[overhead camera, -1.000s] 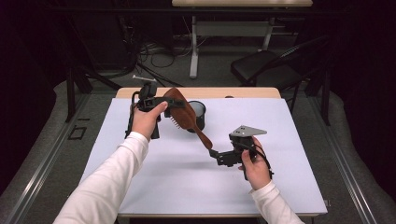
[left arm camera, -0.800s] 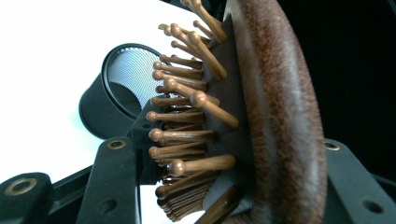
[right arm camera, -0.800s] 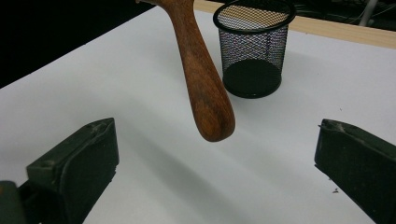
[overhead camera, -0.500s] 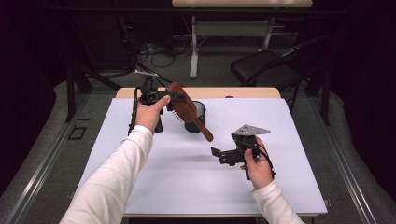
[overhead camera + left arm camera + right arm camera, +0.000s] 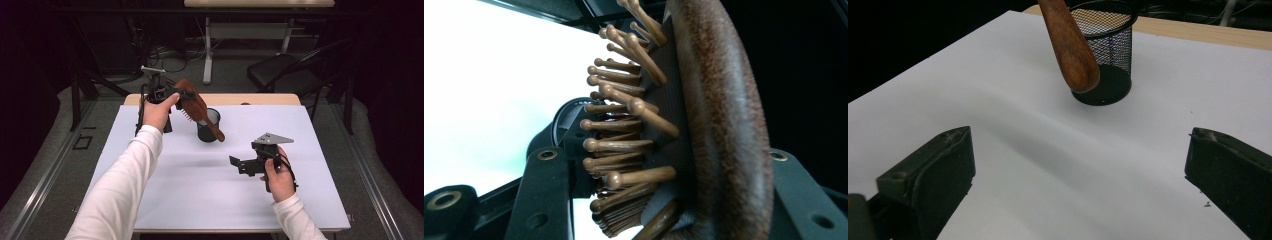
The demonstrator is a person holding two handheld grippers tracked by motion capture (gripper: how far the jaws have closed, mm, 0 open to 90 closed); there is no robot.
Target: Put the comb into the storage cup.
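Wooden hairbrush [image 5: 196, 106] clamped by its head in the left gripper [image 5: 172, 94], handle hanging above the mesh cup [image 5: 208, 125] at far centre; right gripper [image 5: 239, 164] wide open, empty; risk: handle clips the cup's rim and tips it.
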